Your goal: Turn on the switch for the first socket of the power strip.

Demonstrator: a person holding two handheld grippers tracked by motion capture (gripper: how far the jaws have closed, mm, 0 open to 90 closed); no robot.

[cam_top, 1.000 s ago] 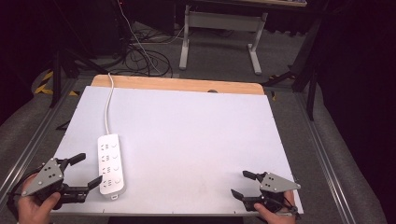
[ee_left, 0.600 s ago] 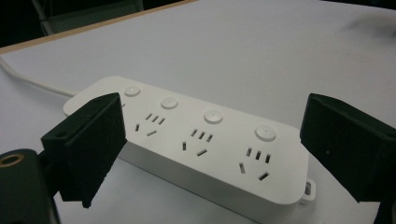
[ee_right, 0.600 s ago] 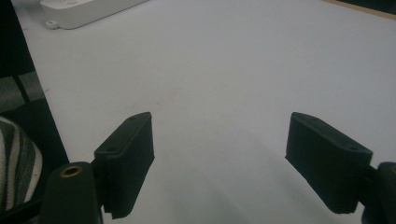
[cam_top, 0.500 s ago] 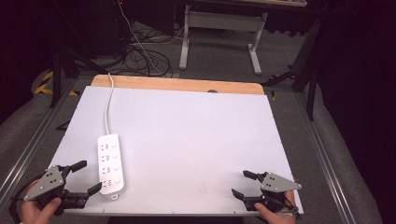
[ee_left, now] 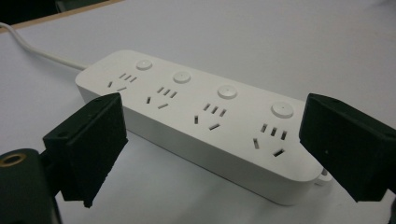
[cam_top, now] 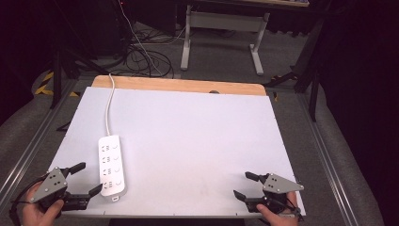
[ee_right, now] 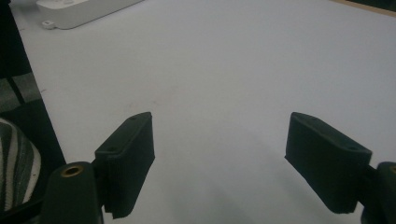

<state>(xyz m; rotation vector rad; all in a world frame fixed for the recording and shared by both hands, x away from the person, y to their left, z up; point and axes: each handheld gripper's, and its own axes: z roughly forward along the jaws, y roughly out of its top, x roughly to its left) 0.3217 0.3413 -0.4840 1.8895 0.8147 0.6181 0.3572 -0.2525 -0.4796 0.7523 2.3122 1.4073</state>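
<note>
Jaws spread wide on both: left gripper (cam_top: 84,179) faces the power strip (cam_top: 112,165) at 7 o'clock; straddle its width squarely. Right gripper (cam_top: 245,185) idles at 5.

1. Right gripper (ee_right: 219,163) with both black jaws spread wide, nothing between them.
2. Bare white table (ee_right: 243,70) stretching ahead under the jaws.
3. End of a white power strip (ee_right: 79,11) at top left, well apart from the jaws.
4. Striped fabric (ee_right: 16,163) beyond the table's edge at left.

Only the power strip (cam_top: 112,165) and its cord (cam_top: 109,104) obstruct the table (cam_top: 197,136).
</note>
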